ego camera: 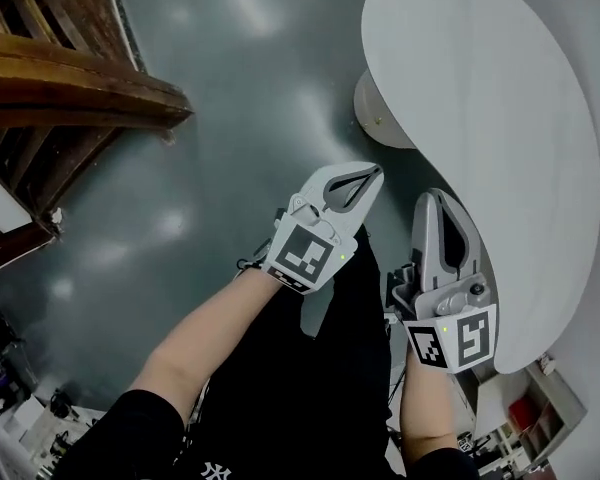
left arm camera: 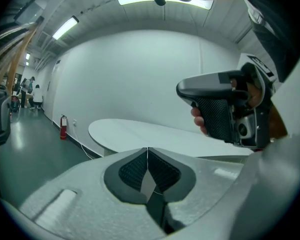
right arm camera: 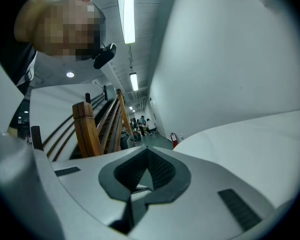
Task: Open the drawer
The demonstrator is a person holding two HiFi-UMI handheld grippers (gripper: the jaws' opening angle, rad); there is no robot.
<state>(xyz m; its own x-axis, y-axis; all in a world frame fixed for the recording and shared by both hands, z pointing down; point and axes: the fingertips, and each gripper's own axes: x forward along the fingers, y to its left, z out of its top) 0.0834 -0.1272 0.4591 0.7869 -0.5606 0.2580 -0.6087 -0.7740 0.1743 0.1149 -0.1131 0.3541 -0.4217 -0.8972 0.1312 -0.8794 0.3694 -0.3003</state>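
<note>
**A:** Two grippers, and neither one has anything in it?

**B:** Right. The left gripper (ego camera: 376, 172) has its jaws pressed tip to tip with nothing between them. The right gripper (ego camera: 435, 198) is closed the same way and is also empty. Both are held in front of the person's lap and point out over the grey floor (ego camera: 230, 88), with the right one close to the edge of the white table (ego camera: 480, 118).

**A:** Where is the drawer?

**B:** I can't find it. No view shows a drawer front or a handle. There is a pale boxy unit (ego camera: 510, 398) low down by the table's near edge, but it is too cut off to say what it is. The wooden stair rail (ego camera: 70, 78) on the left is certainly not it.

**A:** So what step is this?

**B:** I'd say the approach, with nothing reached yet and the drawer untouched.

**A:** And next?

**B:** Find the drawer and bring it into view. Then one gripper has to spread its jaws, since a closed pair can't take hold of a handle. After that it lines up square with the front so the pull runs straight out.
</note>
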